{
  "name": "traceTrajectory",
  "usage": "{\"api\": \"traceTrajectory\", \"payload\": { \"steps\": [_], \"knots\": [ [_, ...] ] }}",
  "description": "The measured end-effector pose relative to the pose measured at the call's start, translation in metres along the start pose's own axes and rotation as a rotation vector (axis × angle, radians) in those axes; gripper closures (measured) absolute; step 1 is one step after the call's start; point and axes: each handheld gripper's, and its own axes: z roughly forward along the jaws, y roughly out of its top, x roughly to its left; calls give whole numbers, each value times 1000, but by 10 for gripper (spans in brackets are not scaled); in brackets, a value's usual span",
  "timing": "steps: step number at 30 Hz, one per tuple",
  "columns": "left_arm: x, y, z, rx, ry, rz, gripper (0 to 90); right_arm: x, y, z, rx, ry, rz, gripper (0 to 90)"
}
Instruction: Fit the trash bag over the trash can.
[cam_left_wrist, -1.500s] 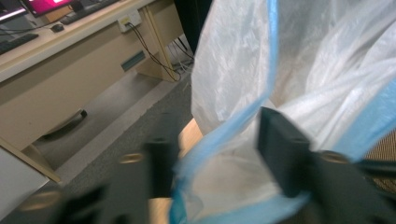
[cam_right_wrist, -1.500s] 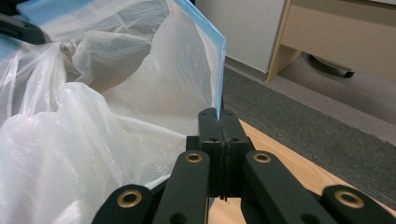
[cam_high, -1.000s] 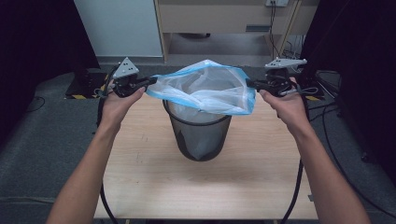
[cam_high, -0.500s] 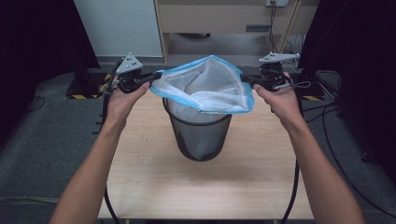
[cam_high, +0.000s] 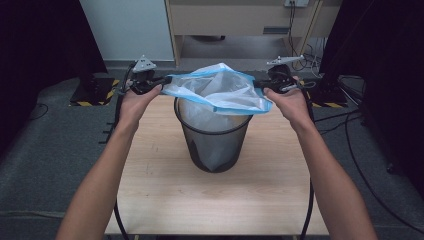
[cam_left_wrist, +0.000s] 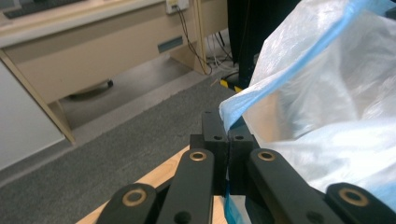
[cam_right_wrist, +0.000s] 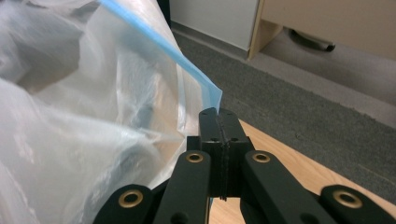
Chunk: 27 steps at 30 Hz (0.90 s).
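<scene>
A black mesh bin (cam_high: 216, 144) stands upright in the middle of the wooden table (cam_high: 165, 200). A translucent plastic bag with a blue rim (cam_high: 220, 90) hangs into it, its mouth stretched wide above the bin's top. My left gripper (cam_high: 164, 81) is shut on the bag's left rim (cam_left_wrist: 243, 100), with the blue edge pinched between the jaws. My right gripper (cam_high: 257, 85) is shut on the bag's right rim (cam_right_wrist: 205, 88) in the same way. Both grippers (cam_left_wrist: 227, 126) (cam_right_wrist: 218, 119) sit level with each other, just above the bin's rim on either side.
A pale wooden desk (cam_high: 240, 17) and a white panel (cam_high: 127, 25) stand beyond the table's far edge. Cables (cam_high: 345, 120) trail over the grey carpet at the right. A black-and-yellow striped base (cam_high: 95, 95) lies on the floor at the left.
Both hands have carried the bag's mouth away from me and slightly down, over the bin. The grips on the rim are unchanged.
</scene>
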Motion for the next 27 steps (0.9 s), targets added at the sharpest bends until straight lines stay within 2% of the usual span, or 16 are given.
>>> {"api": "traceTrajectory", "payload": {
  "steps": [3,7,13,17,19,22,23,27],
  "knots": [
    [1,-4,10,28,0,-6,894,-2,-7,9,43,-13,-7,900],
    [2,-11,20,85,4,3,895,-5,-14,14,52,-2,1,900],
    [6,-22,23,145,4,-36,895,-8,-18,15,75,5,2,900],
    [5,-25,28,191,0,-34,895,-4,-19,19,93,14,4,900],
    [5,-26,30,193,-1,-43,895,-2,-19,23,107,16,20,900],
    [5,-26,30,185,-8,-55,895,-4,-21,27,114,16,17,900],
    [5,-26,30,180,-13,-62,894,-4,-22,28,123,20,33,900],
    [-2,-23,33,192,-26,-34,889,-4,-30,36,154,26,43,900]
  ]
}}
